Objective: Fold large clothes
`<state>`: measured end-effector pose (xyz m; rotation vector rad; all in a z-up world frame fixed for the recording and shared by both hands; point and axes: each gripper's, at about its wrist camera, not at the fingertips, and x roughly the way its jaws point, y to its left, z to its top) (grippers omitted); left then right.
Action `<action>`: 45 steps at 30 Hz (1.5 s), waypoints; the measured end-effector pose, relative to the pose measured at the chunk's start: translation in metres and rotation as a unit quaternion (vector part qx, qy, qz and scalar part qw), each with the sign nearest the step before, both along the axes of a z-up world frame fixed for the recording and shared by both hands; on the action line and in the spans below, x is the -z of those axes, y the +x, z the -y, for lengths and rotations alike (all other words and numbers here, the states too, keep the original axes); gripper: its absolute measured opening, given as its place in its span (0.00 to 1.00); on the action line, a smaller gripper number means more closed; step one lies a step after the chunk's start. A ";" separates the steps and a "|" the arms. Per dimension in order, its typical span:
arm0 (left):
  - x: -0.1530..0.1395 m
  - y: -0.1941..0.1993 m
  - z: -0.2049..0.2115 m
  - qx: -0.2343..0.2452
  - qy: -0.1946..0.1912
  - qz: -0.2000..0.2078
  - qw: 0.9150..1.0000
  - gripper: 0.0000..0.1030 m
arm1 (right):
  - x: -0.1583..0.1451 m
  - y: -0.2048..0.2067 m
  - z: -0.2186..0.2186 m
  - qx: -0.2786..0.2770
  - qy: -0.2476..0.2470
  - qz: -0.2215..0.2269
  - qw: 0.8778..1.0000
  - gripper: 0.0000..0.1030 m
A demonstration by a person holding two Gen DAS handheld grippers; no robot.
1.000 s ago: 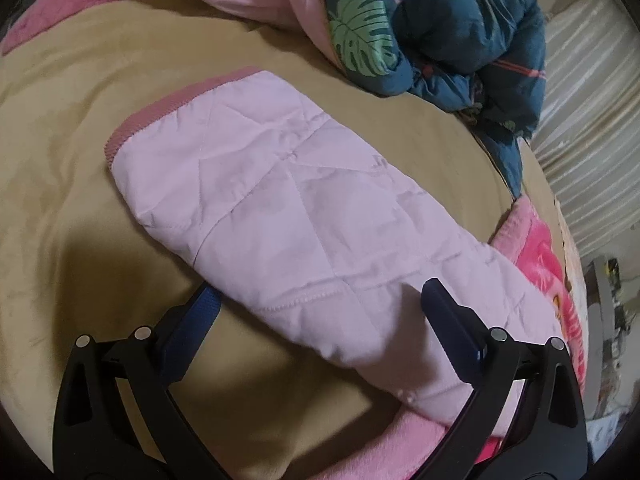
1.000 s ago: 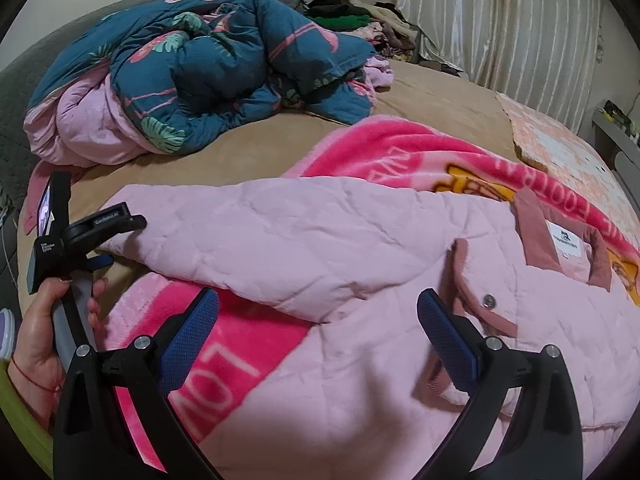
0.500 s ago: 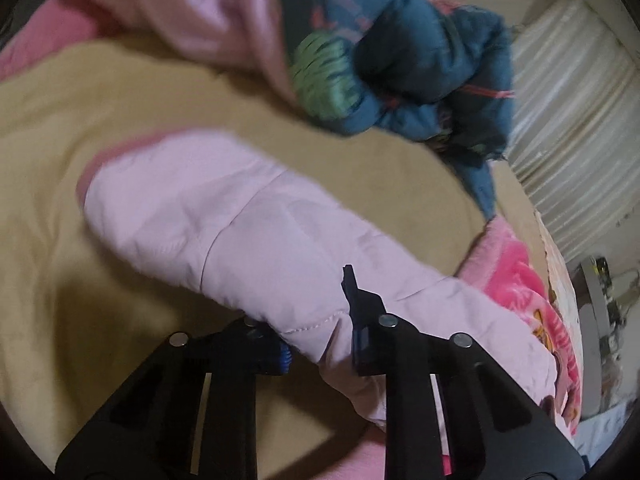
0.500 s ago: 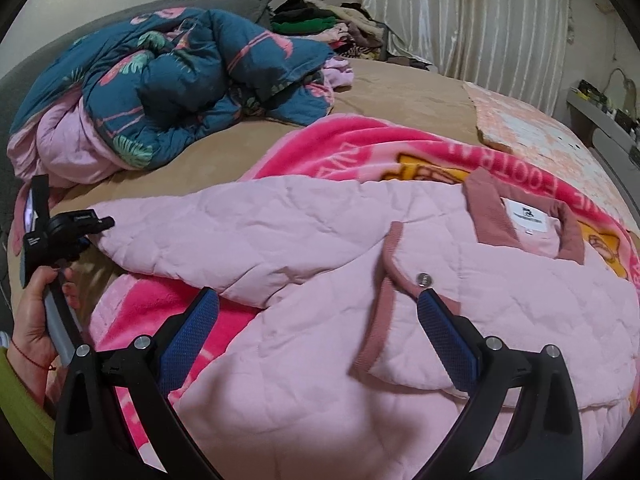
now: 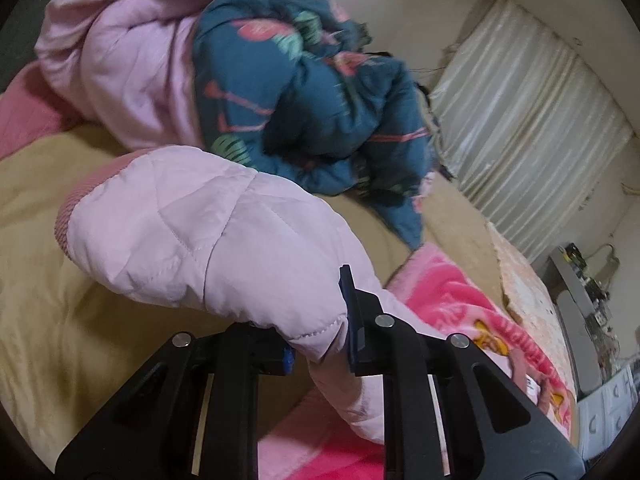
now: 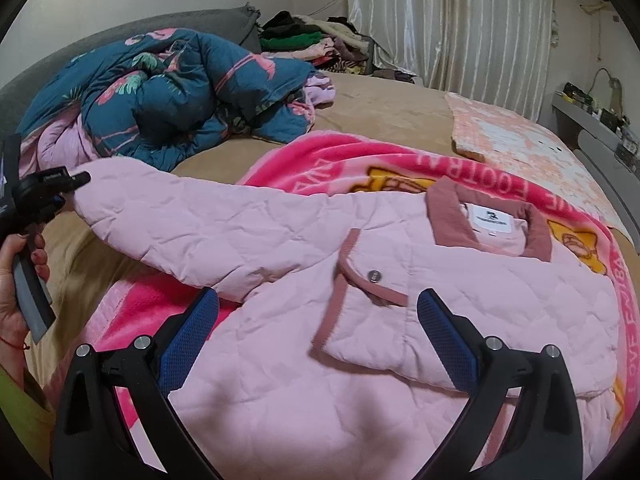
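A pale pink quilted jacket (image 6: 400, 280) with a dusty-rose collar lies front up on a bright pink blanket (image 6: 360, 168) on the bed. Its sleeve (image 5: 208, 232) stretches out to the left over the tan sheet. My left gripper (image 5: 320, 344) is shut on the sleeve's lower edge near the cuff and holds it lifted off the bed; it also shows at the left of the right wrist view (image 6: 52, 188). My right gripper (image 6: 316, 344) is open and empty, hovering over the jacket's chest near the front placket and snap button (image 6: 374, 275).
A crumpled teal flamingo-print duvet (image 6: 180, 92) with pink lining sits at the head of the bed. A pile of clothes (image 6: 316, 36) lies beyond it by the curtains (image 6: 448, 20). A peach patterned mat (image 6: 516, 140) covers the right side. A shelf (image 6: 600, 120) stands at the right.
My left gripper closed on the sleeve's edge and raised it off the sheet. The right gripper stayed open and moved closer over the jacket's chest.
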<state>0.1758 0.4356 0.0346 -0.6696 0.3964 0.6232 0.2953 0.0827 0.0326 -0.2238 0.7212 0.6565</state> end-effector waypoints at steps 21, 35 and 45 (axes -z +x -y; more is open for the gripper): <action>-0.072 0.003 0.107 0.102 0.090 0.056 0.989 0.09 | -0.027 -0.004 0.097 0.052 0.012 0.032 0.998 0.96; -0.110 0.037 0.191 0.158 0.136 0.040 0.977 0.08 | -0.054 -0.014 0.159 0.074 0.013 0.063 0.995 0.96; -0.125 0.059 0.239 0.187 0.162 0.028 0.968 0.08 | -0.058 -0.012 0.209 0.094 0.035 0.065 0.993 0.96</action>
